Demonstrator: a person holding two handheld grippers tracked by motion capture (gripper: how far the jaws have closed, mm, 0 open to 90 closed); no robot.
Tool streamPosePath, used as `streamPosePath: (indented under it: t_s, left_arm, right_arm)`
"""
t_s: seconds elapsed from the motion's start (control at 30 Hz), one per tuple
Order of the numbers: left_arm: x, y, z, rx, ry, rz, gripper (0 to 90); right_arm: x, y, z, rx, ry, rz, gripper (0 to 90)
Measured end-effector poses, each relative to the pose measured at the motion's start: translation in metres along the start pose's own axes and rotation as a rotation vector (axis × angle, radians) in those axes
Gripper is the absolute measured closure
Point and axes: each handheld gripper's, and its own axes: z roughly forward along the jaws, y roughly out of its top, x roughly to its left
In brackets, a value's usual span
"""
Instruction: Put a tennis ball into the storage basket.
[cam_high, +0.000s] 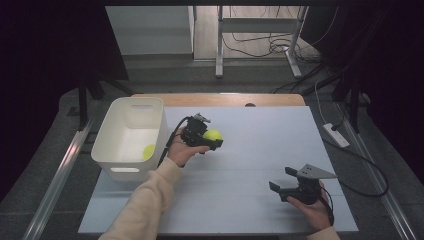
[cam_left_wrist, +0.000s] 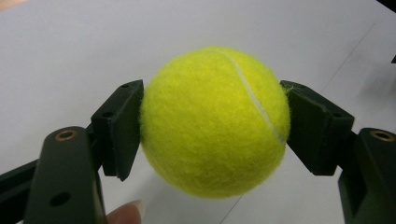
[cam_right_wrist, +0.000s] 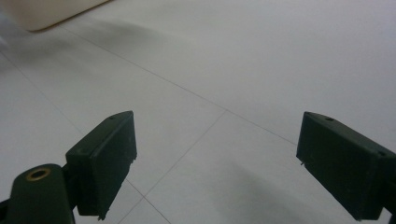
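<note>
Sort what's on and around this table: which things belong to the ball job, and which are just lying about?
In the job:
- fuzzy yellow-green tennis ball, clamped in the left tongs
- white plastic bin
- second yellow-green ball inside that bin

Lying about:
- right tongs, open and holding nothing
- white power strip on the floor
- tangled black cables beyond the table

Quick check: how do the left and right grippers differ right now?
The left gripper is shut on a tennis ball, its pads pressing both sides; the right gripper is open with nothing between its jaws. In the high view the left gripper is beside the white bin, which holds another ball, while the right gripper is near the table's front right. Both have black jaws and are hand-held.
</note>
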Motion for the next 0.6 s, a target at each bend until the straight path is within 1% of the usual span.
streamPosePath:
  t_s: [0.33,0.6]
  left_arm:
    - [-0.001,0.000,-0.012,-0.033,0.003,0.008,27.2]
    - [-0.002,0.000,-0.019,-0.064,0.008,0.000,27.1]
  right_arm:
    - [0.000,0.000,0.000,0.001,-0.002,0.000,12.1]
    - [0.000,0.000,-0.001,0.000,-0.008,0.002,12.1]
